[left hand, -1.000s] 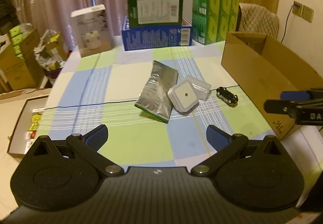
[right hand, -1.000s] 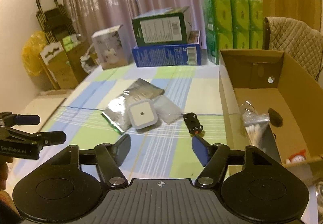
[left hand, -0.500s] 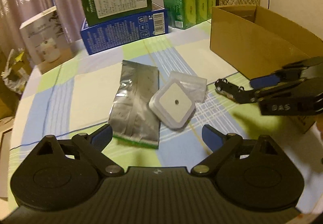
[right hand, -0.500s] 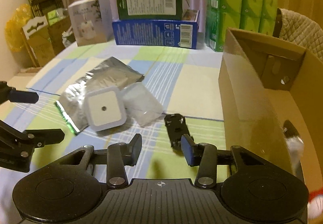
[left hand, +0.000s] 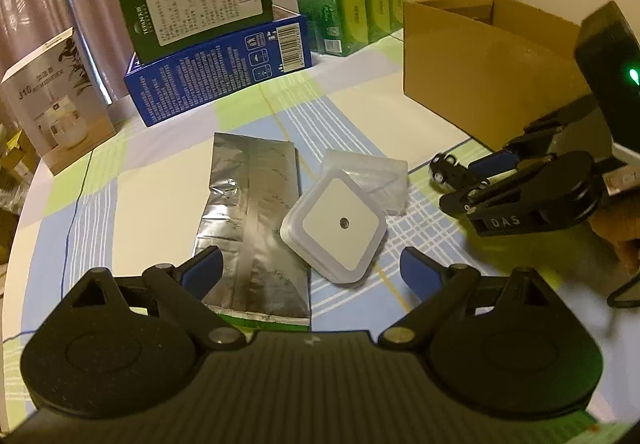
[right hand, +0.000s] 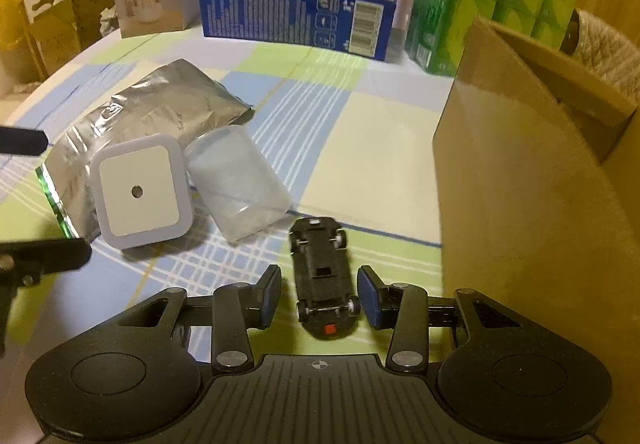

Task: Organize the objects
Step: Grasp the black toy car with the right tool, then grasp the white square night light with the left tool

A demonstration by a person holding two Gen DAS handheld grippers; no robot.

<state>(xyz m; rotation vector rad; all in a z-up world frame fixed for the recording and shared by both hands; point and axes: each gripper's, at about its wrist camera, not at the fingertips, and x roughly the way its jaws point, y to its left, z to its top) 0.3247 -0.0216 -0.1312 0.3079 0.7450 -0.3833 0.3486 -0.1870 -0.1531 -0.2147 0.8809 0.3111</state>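
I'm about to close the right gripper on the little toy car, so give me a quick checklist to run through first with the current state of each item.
1. Toy car between the right gripper pads: ok, it sits in the gap.
2. Right gripper open: ok, gaps show on both sides of the car.
3. Car's pose: lying upside down, wheels up; ok for a side pinch, probably.
4. Neighbours clear: ok, the clear plastic bag lies apart from the pads.
5. Cardboard box open at the top: ok.
6. Left gripper out of the way: ok, open near the white square night light.
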